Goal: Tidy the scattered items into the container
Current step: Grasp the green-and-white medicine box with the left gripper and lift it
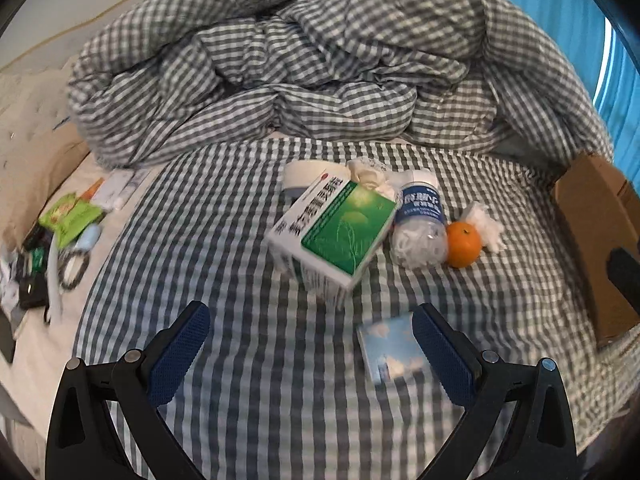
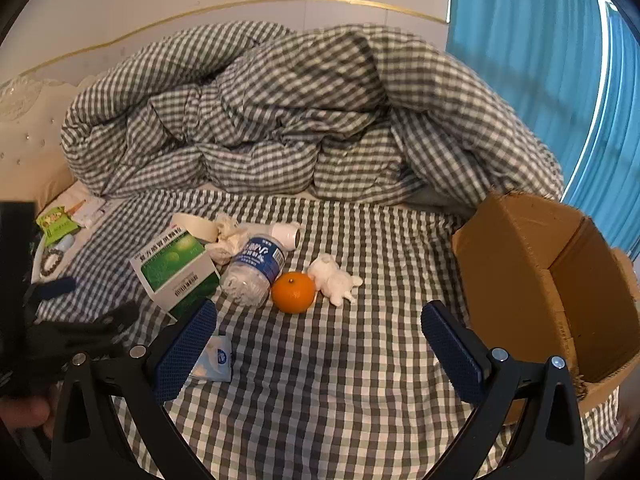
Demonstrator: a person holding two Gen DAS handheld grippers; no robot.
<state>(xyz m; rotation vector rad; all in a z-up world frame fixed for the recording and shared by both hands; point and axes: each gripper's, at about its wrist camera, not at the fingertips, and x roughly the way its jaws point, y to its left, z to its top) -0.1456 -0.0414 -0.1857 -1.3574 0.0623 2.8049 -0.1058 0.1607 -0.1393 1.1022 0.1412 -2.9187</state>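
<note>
Where duvet (image 2: 280,120) heaps behind, bedside clutter (image 1: 60,236) left, curtain (image 2: 540,60) right

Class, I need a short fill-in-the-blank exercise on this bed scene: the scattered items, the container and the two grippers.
1. The cardboard box on the checked bed sheet lies tipped on its ____.
2. The orange sits between the plastic bottle and a crumpled white ____.
3. The jaws of the left gripper and the right gripper both stand ____.
4. The medicine box is white and ____.

Missing words: side; tissue; open; green
</note>
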